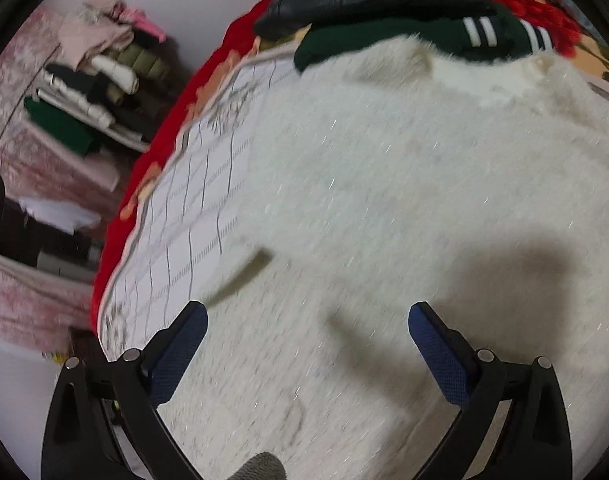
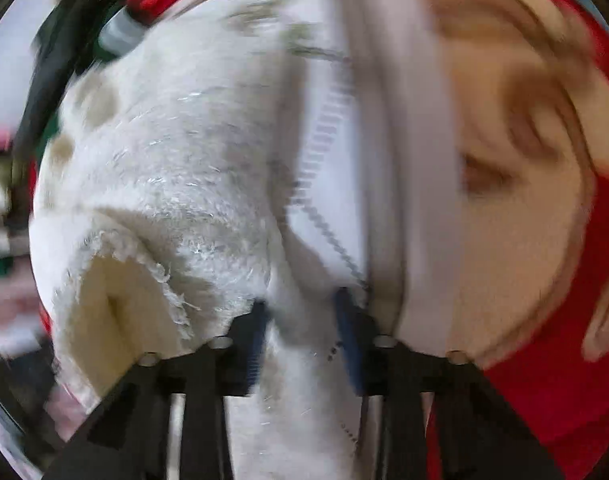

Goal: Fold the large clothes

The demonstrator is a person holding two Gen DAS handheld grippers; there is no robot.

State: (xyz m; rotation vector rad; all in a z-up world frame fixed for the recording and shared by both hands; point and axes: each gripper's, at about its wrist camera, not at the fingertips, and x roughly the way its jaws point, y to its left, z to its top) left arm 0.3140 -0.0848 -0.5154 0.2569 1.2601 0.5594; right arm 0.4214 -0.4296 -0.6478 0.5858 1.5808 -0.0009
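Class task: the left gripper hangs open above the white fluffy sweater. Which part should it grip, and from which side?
Probably the sweater's near-left edge where it ends on the checked sheet: a free border the left gripper's jaws can pinch, coming in from the sheet side. The right gripper already pinches another fold.

Left tongs (image 1: 307, 322): jaws spread wide, both blue-padded fingers (image 1: 180, 354) visible, nothing between them. Tips angled downward, hovering with a gap under the pads; contact not evident. Frame slightly motion-blurred.

Right tongs (image 2: 302, 322): jaws drawn close together, blue pads (image 2: 350, 344) pressing on a fold of white fluffy garment (image 2: 172, 184) pinched between them. Cloth fills the gap completely and bunches up over the fingers. Heavy motion blur in this view; wrist orientation cannot be judged.
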